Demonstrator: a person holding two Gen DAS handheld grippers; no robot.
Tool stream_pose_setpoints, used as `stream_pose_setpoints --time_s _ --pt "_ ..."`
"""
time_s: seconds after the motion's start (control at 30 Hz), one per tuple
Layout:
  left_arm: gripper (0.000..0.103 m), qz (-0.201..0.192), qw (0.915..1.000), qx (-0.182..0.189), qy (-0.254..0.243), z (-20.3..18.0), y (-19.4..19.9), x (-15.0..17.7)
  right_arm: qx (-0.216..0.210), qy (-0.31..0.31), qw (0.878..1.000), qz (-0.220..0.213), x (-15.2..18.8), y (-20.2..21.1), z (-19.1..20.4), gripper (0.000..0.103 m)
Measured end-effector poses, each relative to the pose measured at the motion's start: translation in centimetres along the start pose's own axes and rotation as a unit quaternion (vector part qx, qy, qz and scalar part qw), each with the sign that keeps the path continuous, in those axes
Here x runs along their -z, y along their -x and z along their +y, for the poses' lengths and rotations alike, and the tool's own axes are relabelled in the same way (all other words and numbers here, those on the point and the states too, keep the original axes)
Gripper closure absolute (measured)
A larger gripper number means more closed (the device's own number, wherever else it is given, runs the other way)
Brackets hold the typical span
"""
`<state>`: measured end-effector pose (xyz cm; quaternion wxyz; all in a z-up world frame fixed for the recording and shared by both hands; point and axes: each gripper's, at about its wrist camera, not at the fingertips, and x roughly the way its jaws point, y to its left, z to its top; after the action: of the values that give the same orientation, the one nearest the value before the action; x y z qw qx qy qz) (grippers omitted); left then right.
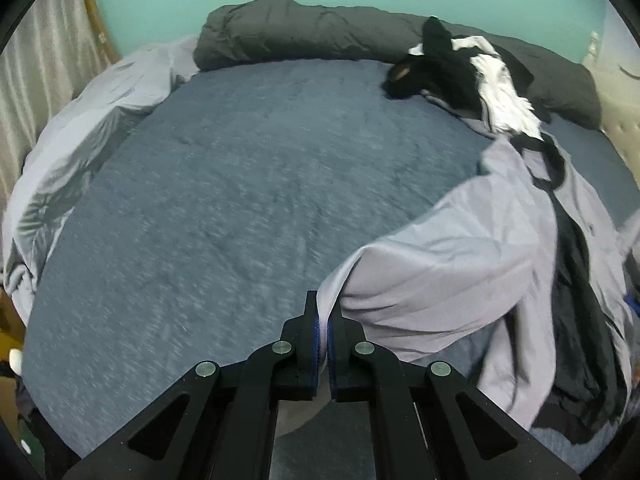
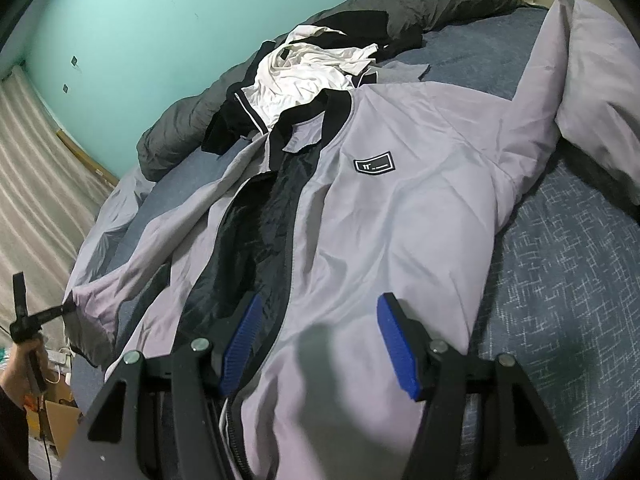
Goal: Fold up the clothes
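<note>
A light grey zip jacket [image 2: 400,208] with a black collar, dark lining and a chest patch [image 2: 374,166] lies unzipped, front up, on the bed. My left gripper [image 1: 324,320] is shut on the jacket's sleeve cuff [image 1: 332,292] and holds it lifted off the bed, the sleeve [image 1: 460,248] trailing away to the right. In the right wrist view the left gripper [image 2: 68,304] shows at the far left with the cuff in it. My right gripper [image 2: 320,320] is open just over the jacket's lower front by the zip, its blue pads [image 2: 396,348] wide apart and gripping nothing.
A blue textured bedsheet [image 1: 240,200] covers the bed. A dark grey duvet [image 1: 300,32] is rolled along the turquoise wall. A black and white clothes pile [image 1: 460,72] lies beyond the collar. Pale grey bedding [image 1: 80,128] lies at the left edge, and curtains [image 2: 36,184] hang beyond it.
</note>
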<state>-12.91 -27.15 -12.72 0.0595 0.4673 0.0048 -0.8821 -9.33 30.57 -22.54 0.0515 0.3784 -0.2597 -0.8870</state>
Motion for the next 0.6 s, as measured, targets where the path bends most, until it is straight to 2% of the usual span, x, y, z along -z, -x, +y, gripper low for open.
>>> stream_pose_setpoints --time_s 0.23,0.47,0.5,0.6 --pt "0.100 0.007 0.9998 -0.015 0.005 1.5 -2.4 -3.1 0.002 0.009 1.000 -0.009 -0.1 0.1 0.4 0.042" --pt "0.097 0.062 0.9970 -0.013 0.045 4.2 -7.6 -2.1 0.008 0.013 1.000 -0.003 0.0 -0.4 0.5 0.042" --pt "0.096 0.065 0.9965 -0.010 0.052 4.6 -7.9 -1.8 0.008 0.014 1.000 -0.003 -0.1 -0.5 0.5 0.042" --pt "0.082 0.055 0.9970 -0.011 0.053 5.4 -7.3 -1.1 0.008 0.016 1.000 -0.004 -0.1 -0.5 0.6 0.042"
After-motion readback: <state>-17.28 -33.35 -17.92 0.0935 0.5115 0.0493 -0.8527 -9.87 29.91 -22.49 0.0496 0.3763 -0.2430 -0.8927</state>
